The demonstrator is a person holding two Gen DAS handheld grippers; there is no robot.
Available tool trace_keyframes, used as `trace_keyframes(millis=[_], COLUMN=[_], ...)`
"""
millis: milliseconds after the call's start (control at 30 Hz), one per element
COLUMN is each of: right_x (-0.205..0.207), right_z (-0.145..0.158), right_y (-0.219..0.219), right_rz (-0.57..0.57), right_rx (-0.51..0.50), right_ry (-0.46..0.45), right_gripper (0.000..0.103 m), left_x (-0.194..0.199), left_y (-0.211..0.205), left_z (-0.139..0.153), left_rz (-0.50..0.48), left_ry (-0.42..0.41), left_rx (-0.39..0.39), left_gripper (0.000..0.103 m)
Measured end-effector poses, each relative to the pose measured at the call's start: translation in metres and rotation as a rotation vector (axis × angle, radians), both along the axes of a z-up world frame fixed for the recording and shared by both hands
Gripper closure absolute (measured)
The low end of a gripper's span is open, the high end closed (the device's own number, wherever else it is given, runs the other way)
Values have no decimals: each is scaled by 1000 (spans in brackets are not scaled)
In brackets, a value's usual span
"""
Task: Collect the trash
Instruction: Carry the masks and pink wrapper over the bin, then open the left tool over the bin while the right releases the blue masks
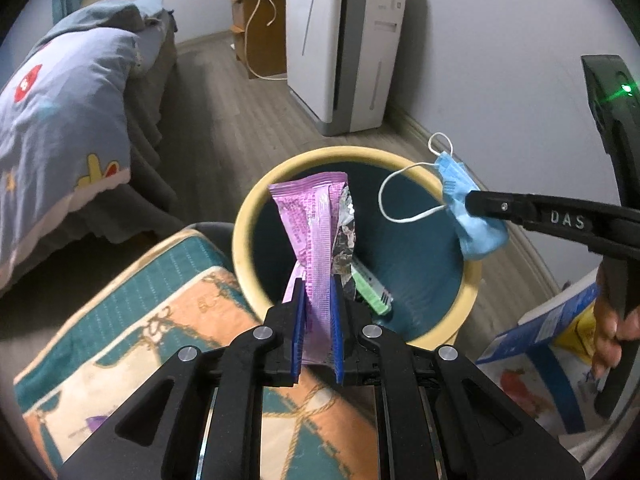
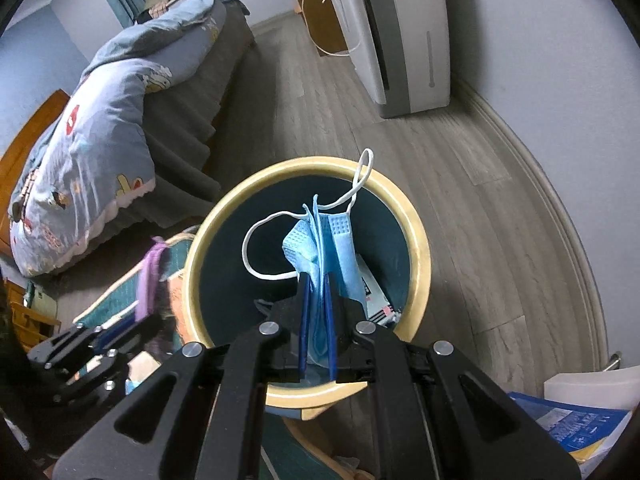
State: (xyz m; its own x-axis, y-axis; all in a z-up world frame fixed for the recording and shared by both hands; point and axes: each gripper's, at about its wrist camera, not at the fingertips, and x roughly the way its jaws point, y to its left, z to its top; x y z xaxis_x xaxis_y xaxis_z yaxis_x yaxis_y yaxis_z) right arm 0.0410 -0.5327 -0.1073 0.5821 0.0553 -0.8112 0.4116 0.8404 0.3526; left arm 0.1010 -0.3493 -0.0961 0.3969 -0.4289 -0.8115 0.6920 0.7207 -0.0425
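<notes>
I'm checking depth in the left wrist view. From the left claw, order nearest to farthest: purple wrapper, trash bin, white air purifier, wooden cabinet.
1. Purple wrapper: clamped in the left claw.
2. Trash bin: just beyond, below the wrapper.
3. White air purifier: across the floor, by the wall.
4. Wooden cabinet: behind the purifier, to its left.

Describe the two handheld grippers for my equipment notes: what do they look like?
Both the left gripper and the right gripper are matte black linkage frames with round silver pivot pins and flat blue pads lining the fingers. Seen from the left wrist camera, the right one carries white "DAS" lettering and a green indicator light. No cables or sleeves show.
</notes>
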Motion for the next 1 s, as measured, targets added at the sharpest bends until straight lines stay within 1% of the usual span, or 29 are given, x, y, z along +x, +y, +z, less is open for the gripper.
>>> trace_keyframes(millis=[133,167,200,233,267,300,333,367,400,433,500,533,567,600,633,900,1000], right_x=[-1,-2,-3,-3,-4,-4,-3,-3,-2,-3,-2,-2,-2,-2,-2,1,2], right_z=[7,9,11,14,17,19,20,22,23,24,26,27,28,30,31,39,42], right_y=[-1,-1,-1,-1,0,2,3,5,6,6,8,8,9,10,11,29,37], right_rz=[-20,-25,-32,-35,-36,-34,-32,-29,-29,-31,-36,-37,-38,-38,-37,-23,-13], right_rx=[-2,0,-1,-6,-13,-20,-26,-33,-36,-35,-30,-30,-32,-34,-36,-82,-90], right_ry=[-49,-58,-71,-86,-95,-101,-103,-103,-103,-105,-103,-102,-104,-105,-104,-63,-53], right_gripper=[94,91,81,73,56,45,42,36,27,24,12,9,6,6,6,6,6], left_x=[1,1,1,1,0,-1,-1,-2,-3,-3,-3,-3,-3,-4,-5,-17,-21], left_y=[-6,-6,-6,-7,-7,-6,-6,-5,-3,0,7,12,16,21,25,52,69], left_z=[2,2,2,2,1,-1,-1,-2,-1,1,4,6,8,11,13,26,33], left_rz=[19,25,31,35,36,38,38,39,43,51,73,85,95,107,120,166,186], left_ry=[-24,-24,-22,-18,-19,-25,-30,-36,-45,-55,-61,-65,-68,-74,-87,-129,-139], left_rx=[-24,-32,-37,-38,-33,-22,-14,-6,-1,0,-10,-21,-31,-37,-36,-13,-10], left_gripper=[91,88,86,85,80,70,65,55,47,44,26,23,18,12,11,9,8])
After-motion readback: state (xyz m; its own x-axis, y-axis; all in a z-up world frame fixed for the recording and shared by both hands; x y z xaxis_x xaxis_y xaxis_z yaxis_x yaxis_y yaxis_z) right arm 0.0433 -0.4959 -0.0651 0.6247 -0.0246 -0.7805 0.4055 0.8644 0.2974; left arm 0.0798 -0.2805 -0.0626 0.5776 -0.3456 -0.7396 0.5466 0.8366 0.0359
